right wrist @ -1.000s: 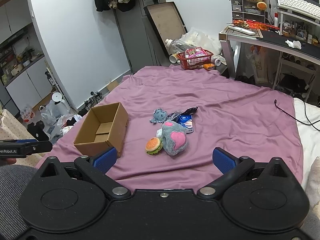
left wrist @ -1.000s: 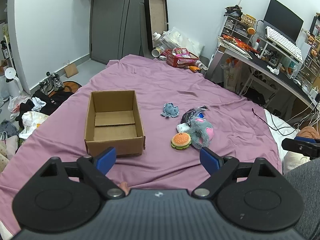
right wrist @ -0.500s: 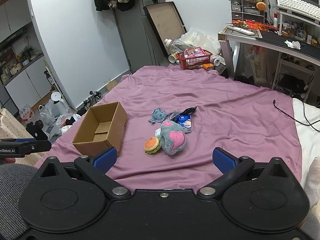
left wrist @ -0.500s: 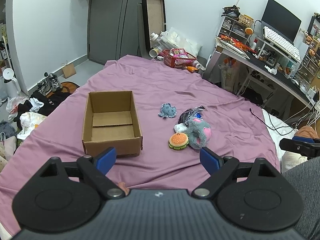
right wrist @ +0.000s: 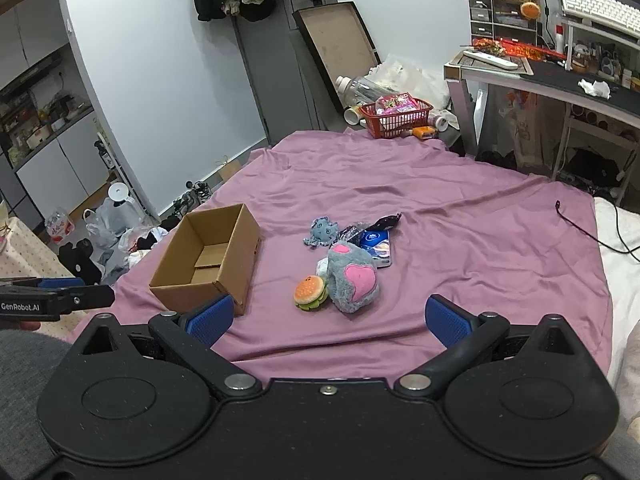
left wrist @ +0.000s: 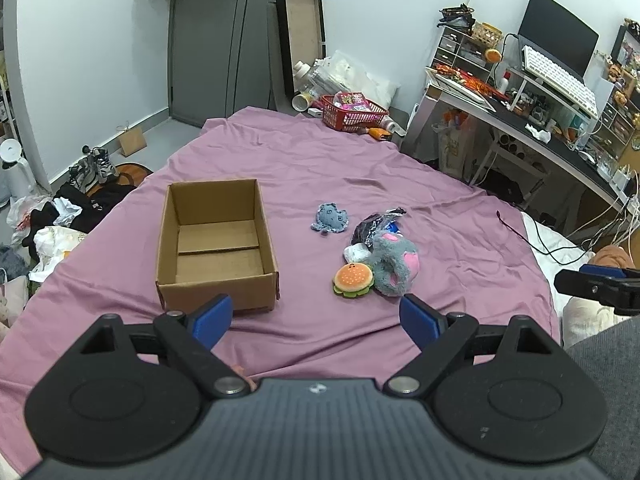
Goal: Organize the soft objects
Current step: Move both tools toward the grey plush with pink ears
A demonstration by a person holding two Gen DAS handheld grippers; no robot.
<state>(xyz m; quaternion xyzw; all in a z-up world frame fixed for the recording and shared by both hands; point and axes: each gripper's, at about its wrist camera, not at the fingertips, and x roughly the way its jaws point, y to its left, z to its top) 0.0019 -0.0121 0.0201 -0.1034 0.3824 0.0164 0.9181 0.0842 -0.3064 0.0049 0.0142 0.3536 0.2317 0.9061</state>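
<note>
Nothing picked up yet, folks: this looks like the very start, both tools held back at the near edge of the bed [left wrist: 460,184]. The left hand-held gripper [left wrist: 316,316] is spread wide and empty, level and aimed forward, and the right hand-held gripper [right wrist: 328,316] is just as wide, nothing between its blue pads [right wrist: 442,316].

Ahead of the left one, slightly to its left, sits the open cardboard box [left wrist: 216,248], empty inside. Ahead and to its right lies the cluster of soft things: the burger plush [left wrist: 353,279] touching the grey plush with the pink heart [right wrist: 352,280], a small blue octopus plush [left wrist: 330,219] a little farther off, and some dark wrappers [left wrist: 374,226] behind the grey one.

From the right tool's view the burger sits almost dead ahead, well short of reach. Next move, I'd say: one gripper must drop and push forward onto a toy, straddle it, squeeze gently, then carry it to the box.
</note>
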